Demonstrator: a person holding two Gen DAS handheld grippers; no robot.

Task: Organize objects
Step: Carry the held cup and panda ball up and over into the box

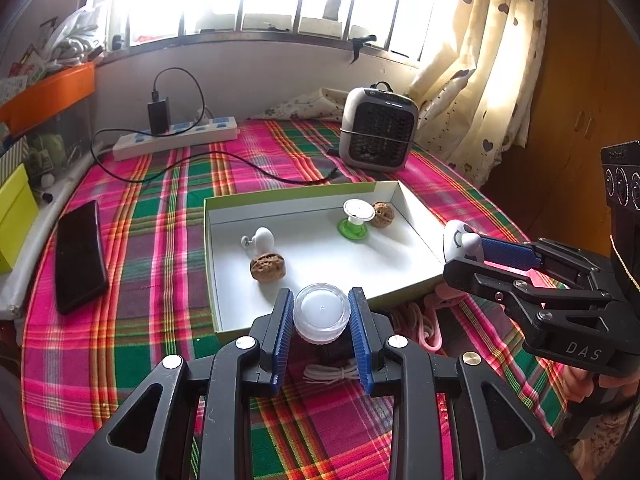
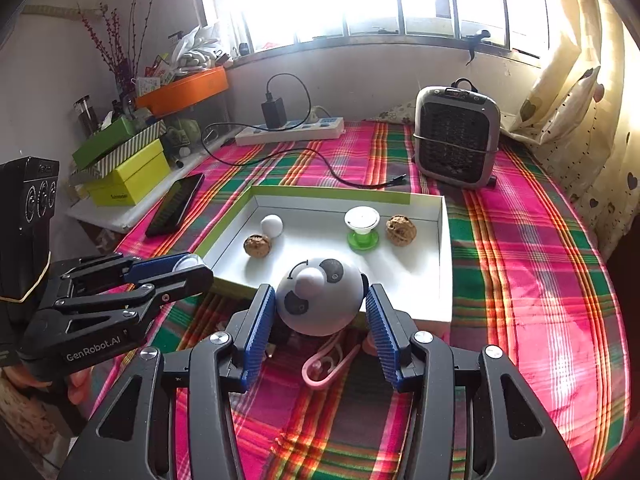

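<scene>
My left gripper point(image 1: 322, 312) is shut on a small clear jar with a white lid point(image 1: 322, 311), held above the near edge of the white open box point(image 1: 304, 196). My right gripper point(image 2: 320, 300) is shut on a white panda-faced ball point(image 2: 318, 296), held over the box's near right edge; it also shows in the left wrist view point(image 1: 462, 242). Inside the box lie two walnuts point(image 1: 268, 267) point(image 1: 383, 213), a white knob point(image 1: 262, 238) and a green-and-white spool point(image 1: 356, 218).
A pink cord point(image 2: 328, 364) and a white cable point(image 1: 330, 374) lie on the plaid cloth by the box's near side. A black phone point(image 1: 80, 256) lies left, a power strip point(image 1: 176, 138) and a small heater point(image 1: 378, 128) behind. Boxes point(image 2: 128, 176) stack at far left.
</scene>
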